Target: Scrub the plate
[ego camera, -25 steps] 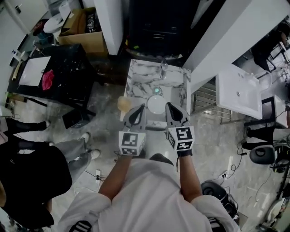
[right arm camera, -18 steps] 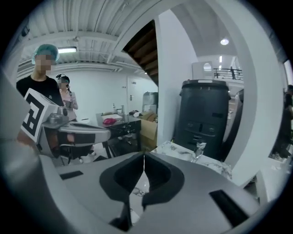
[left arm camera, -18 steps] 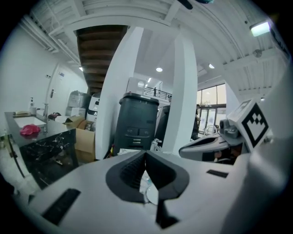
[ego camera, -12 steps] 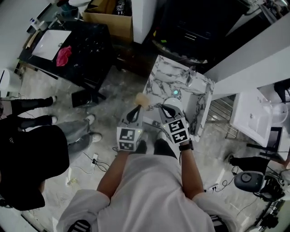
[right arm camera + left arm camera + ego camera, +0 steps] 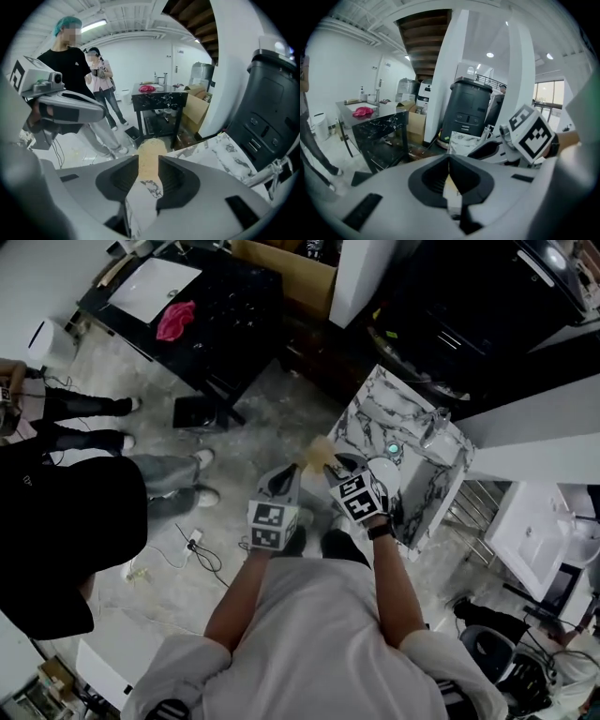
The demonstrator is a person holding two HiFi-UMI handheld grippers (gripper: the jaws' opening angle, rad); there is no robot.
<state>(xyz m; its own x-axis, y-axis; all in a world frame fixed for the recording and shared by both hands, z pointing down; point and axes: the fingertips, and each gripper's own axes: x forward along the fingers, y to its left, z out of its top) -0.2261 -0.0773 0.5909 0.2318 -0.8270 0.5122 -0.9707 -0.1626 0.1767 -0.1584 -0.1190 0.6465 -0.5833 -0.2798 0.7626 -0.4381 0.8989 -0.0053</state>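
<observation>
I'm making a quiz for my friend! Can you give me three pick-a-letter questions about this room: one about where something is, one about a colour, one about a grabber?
1. Where is the white plate? A) on the floor B) on the marble sink stand C) in a cardboard box
2. What colour is the cloth on the black table? A) pink B) green C) yellow
3. The left gripper has its jaws A) wide apart B) gripping the plate C) shut together

Answers: B, it rests on the marble top. A, it is bright pink. C, the left gripper view shows them meeting, with nothing between.
</observation>
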